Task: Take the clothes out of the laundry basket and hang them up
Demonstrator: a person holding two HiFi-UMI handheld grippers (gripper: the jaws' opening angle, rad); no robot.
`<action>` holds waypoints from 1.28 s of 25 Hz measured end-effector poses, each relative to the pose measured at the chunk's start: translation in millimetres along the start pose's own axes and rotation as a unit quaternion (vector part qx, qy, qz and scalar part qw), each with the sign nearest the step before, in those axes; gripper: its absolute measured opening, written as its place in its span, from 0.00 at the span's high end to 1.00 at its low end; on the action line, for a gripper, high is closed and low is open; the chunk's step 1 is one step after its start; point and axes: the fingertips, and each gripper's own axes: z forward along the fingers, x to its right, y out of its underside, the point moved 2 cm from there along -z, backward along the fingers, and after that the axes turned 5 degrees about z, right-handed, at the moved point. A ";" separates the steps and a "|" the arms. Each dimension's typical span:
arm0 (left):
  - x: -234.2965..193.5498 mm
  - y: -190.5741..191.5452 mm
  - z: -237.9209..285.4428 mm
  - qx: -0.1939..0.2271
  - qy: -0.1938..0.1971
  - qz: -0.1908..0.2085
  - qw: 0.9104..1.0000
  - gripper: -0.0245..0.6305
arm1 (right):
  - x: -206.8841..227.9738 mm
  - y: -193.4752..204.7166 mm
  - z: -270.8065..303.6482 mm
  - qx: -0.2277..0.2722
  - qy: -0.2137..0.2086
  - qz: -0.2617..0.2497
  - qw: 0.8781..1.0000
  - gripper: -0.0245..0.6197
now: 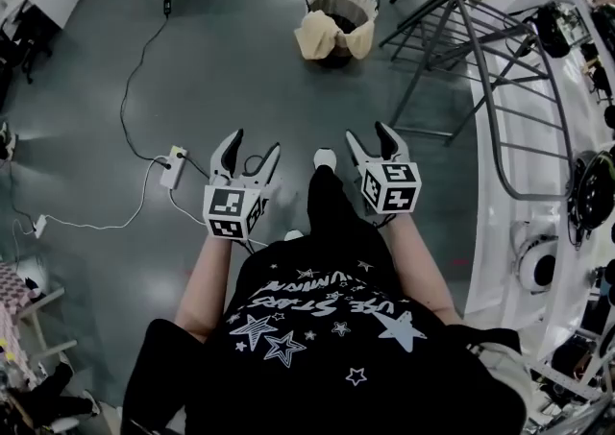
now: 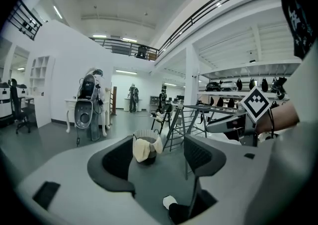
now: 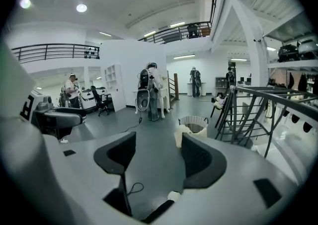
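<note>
White shirt lettering [image 1: 322, 301] near left gripper [image 1: 255, 143] and right gripper [image 1: 368, 132] is illegible.

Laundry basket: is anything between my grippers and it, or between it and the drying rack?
Nothing visible. Bare floor runs from the open left gripper and right gripper to the laundry basket; the power strip lies off to the left. The drying rack stands right of the basket, nothing between.

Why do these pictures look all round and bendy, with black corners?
Left gripper view: the wide lens bends the room into a circle with black corners, so the ceiling looks domed. Right gripper view: same round bend, and a ceiling lamp glares white. Head view: the floor bulges, but there are no black corners.
</note>
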 end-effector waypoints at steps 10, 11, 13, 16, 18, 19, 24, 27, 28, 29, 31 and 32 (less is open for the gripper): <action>-45.4 -1.2 117.5 -0.047 -0.004 0.002 0.999 0.46 | 62.5 -28.3 129.6 -0.031 -0.021 0.022 0.999 0.51; -49.9 -3.6 135.7 -0.052 -0.004 0.004 0.999 0.46 | 73.5 -34.9 144.9 -0.032 -0.022 0.022 0.999 0.51; -57.1 -7.9 172.4 -0.060 -0.004 0.001 0.998 0.47 | 96.2 -46.7 175.4 -0.040 -0.023 0.020 0.999 0.52; -64.2 -14.1 222.6 -0.070 0.000 -0.012 0.997 0.47 | 126.6 -65.7 216.3 -0.051 -0.027 0.014 0.998 0.52; -70.1 -18.2 253.8 -0.079 0.004 -0.013 0.997 0.47 | 144.3 -79.3 242.2 -0.057 -0.028 0.012 0.998 0.52; -74.1 -20.4 269.6 -0.083 0.004 -0.012 0.996 0.47 | 153.0 -86.4 255.3 -0.060 -0.027 0.011 0.998 0.52; -92.2 -27.9 336.6 -0.101 0.001 -0.012 0.995 0.47 | 187.2 -110.1 309.2 -0.071 -0.030 0.008 0.997 0.52; -104.8 -30.9 369.6 -0.114 -0.004 -0.012 0.993 0.47 | 201.5 -116.6 335.3 -0.081 -0.036 0.012 0.996 0.52; -107.9 -32.3 379.8 -0.115 -0.005 -0.012 0.993 0.47 | 206.7 -117.9 343.2 -0.083 -0.038 0.012 0.996 0.52; -110.3 -33.9 389.7 -0.116 -0.007 -0.013 0.993 0.47 | 212.0 -118.7 350.8 -0.085 -0.039 0.012 0.996 0.52; -112.5 -36.1 407.9 -0.117 -0.004 -0.012 0.993 0.47 | 221.8 -119.8 364.5 -0.087 -0.040 0.013 0.995 0.52; -112.8 -36.3 416.1 -0.120 0.001 -0.010 0.993 0.47 | 226.0 -120.7 369.9 -0.088 -0.039 0.014 0.995 0.52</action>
